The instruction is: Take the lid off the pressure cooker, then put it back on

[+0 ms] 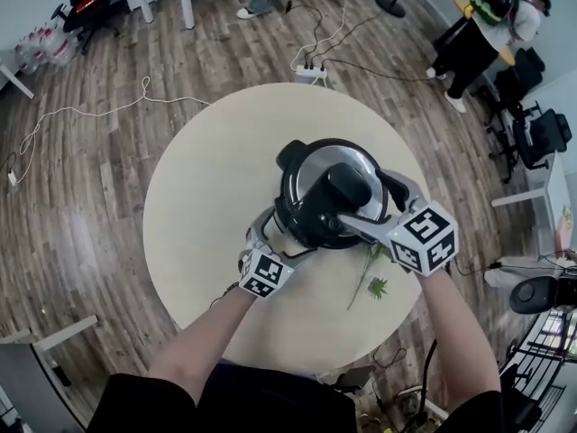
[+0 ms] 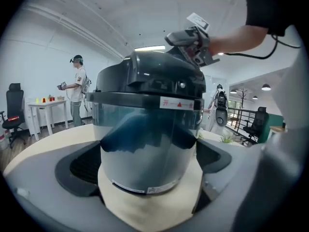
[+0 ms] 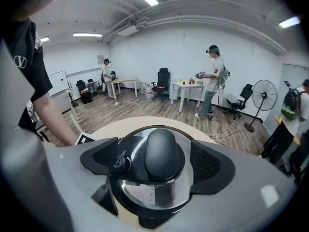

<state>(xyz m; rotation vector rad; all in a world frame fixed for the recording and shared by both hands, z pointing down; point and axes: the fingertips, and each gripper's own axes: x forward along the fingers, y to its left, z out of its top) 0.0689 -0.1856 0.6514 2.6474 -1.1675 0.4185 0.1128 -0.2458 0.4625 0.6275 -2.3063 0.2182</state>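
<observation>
Right gripper [image 3: 159, 161] hovered open over the pressure cooker [image 1: 306, 215] on the round table [image 1: 207, 197], jaws flanking the black lid knob [image 3: 161, 151]. Left gripper [image 2: 149, 170], also open, straddled the cooker's wall. Centring that knob between the jaws before closing would likely lift the lid [image 1: 311, 165] level.

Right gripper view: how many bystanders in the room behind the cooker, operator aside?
3. Far bystander at back left; white-shirted bystander standing centre-right; leaning bystander at the right edge. Others may be hidden outside this view.
</observation>
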